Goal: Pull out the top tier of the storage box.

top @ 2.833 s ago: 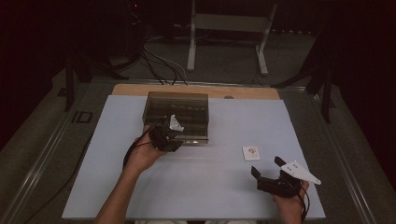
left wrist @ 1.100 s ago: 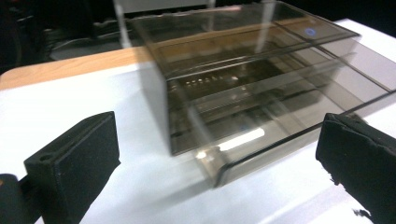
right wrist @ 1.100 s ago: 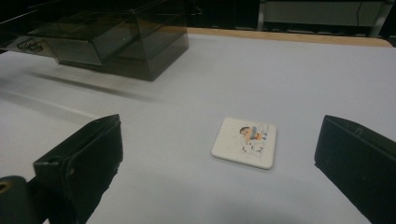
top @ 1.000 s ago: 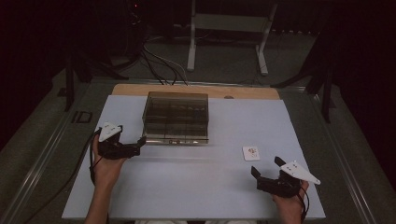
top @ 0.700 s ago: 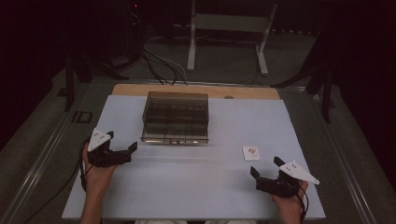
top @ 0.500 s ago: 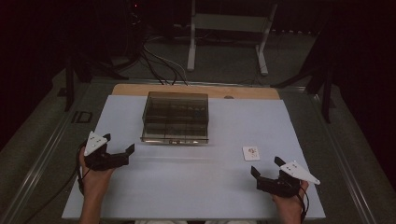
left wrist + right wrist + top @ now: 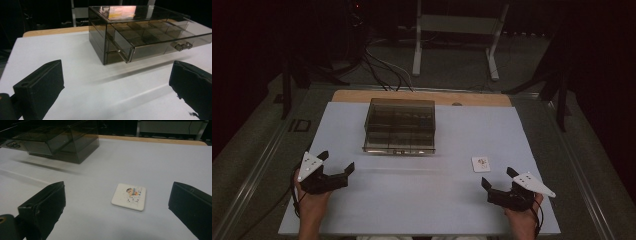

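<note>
Smoked-plastic drawer box [image 7: 400, 125] sits mid-table toward the far edge; in the left gripper view its top drawer [image 7: 160, 40] is pulled partway out, compartments look empty as far as we can tell, knob [image 7: 183, 45] facing us. White tile [image 7: 129, 196] with a cartoon print lies flat on the table [image 7: 422, 200], well apart from the box, near our right gripper [image 7: 502, 186] and just ahead of its jaws. Right gripper: jaws wide open, empty, aimed at the tile. Left gripper [image 7: 337, 165]: jaws also wide apart, empty, resting at the near left, off the box. Our read: drawer opening is done; the tile is not yet picked up. Left to do, we'd guess: grab the tile, drop it into a compartment, shut the drawer. A flat tile on a flat table may be an awkward pinch.
</note>
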### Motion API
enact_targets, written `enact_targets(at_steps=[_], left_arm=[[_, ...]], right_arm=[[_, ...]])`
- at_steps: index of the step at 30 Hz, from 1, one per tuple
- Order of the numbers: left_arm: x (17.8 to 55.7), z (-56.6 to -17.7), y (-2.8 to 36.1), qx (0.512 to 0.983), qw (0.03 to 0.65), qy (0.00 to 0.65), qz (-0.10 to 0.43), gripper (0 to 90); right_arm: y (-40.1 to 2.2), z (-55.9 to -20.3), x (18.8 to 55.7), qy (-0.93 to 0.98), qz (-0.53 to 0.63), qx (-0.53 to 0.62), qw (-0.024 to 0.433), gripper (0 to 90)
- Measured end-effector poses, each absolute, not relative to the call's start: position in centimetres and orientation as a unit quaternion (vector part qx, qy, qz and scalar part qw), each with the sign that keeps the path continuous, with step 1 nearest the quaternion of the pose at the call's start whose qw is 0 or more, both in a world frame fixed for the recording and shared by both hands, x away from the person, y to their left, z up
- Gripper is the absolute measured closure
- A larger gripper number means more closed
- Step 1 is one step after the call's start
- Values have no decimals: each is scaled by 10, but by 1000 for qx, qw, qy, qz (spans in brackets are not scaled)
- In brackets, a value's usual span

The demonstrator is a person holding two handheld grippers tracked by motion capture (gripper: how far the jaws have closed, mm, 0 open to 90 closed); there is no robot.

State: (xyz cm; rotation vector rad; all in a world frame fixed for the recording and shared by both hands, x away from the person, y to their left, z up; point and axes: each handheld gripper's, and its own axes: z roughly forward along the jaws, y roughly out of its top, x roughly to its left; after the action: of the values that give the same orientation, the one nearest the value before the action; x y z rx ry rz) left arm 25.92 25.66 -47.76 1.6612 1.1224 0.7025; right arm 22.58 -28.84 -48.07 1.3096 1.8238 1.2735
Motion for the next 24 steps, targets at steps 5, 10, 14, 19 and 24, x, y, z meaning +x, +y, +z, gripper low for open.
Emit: enact_targets(at_steps=[5,10,14,19,24], left_arm=[[256,-477,257,686,490,450,295,12],[255,-478,261,686,487,446,305,11],[255,-476,262,681,478,459,311,11],[252,-475,263,678,477,467,309,11],[251,-475,266,674,477,472,308,11]], right_arm=[[-291,-481,227,675,474,491,279,14],[-295,-480,233,670,470,506,273,14],[-294,-477,241,676,461,512,260,14],[-289,-466,253,684,454,506,263,14],[-284,-459,266,689,451,506,254,14]])
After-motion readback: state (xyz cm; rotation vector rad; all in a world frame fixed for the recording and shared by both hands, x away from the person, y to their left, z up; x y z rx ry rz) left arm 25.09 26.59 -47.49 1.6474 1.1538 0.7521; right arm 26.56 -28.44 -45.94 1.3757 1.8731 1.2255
